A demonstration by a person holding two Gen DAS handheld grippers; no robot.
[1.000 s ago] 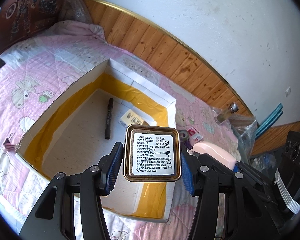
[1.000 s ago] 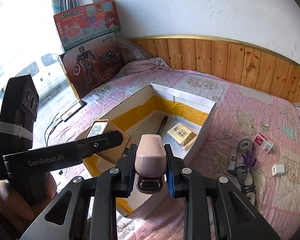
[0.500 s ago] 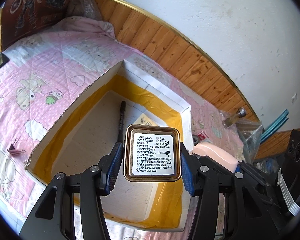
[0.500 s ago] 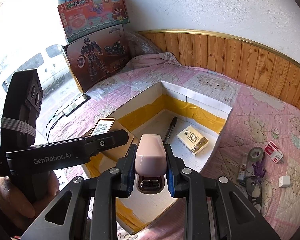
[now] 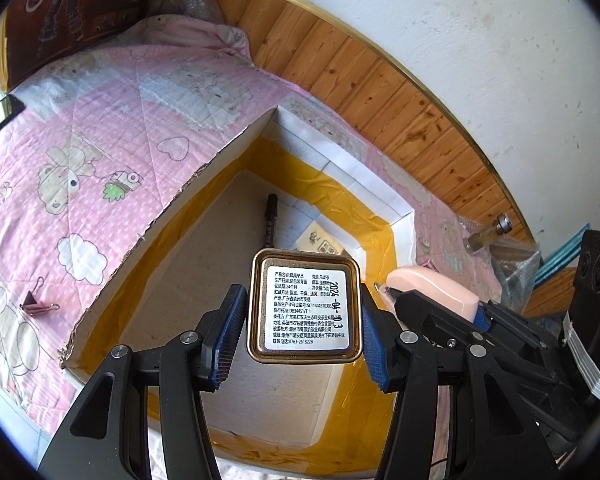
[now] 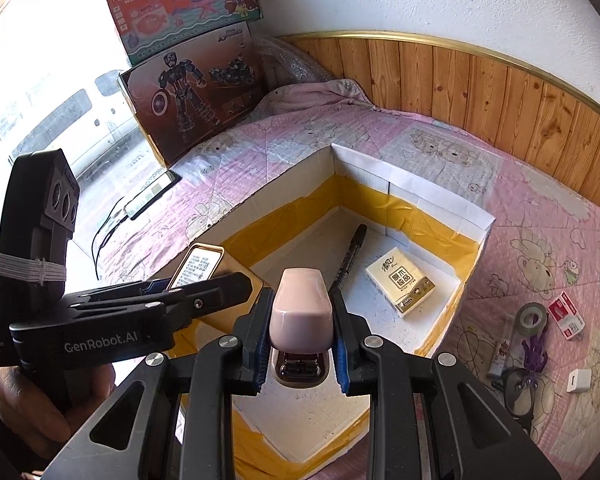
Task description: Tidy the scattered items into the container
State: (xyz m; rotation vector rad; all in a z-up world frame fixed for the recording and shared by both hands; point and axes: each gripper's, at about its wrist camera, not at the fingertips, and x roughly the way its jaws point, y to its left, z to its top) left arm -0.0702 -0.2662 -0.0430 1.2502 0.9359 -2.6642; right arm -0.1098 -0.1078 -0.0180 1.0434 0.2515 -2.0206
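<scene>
Both claws are over the open cardboard box (image 5: 204, 184) on the pink quilted bed (image 5: 80, 140), each one loaded. The left claw (image 5: 302, 326) is clenched on a small gold tin (image 5: 305, 307), blue pads pressing its two sides, the printed label facing the camera. Just to its right, the right claw (image 6: 302, 340) grips a pink stapler (image 6: 302, 312) between its pads, nose pointing ahead over the box floor. Beyond the claws, inside the box, a black marker (image 6: 350, 258) lies on the bottom with a yellow tissue pack (image 6: 400, 282) just right of it. Out on the quilt, well right of the right claw, sit a tape roll (image 6: 532, 318), a red-and-white packet (image 6: 566, 316) and a small white cube (image 6: 579, 380). Left of the left claw, a binder clip (image 5: 36, 304) lies on the bed outside the box.
</scene>
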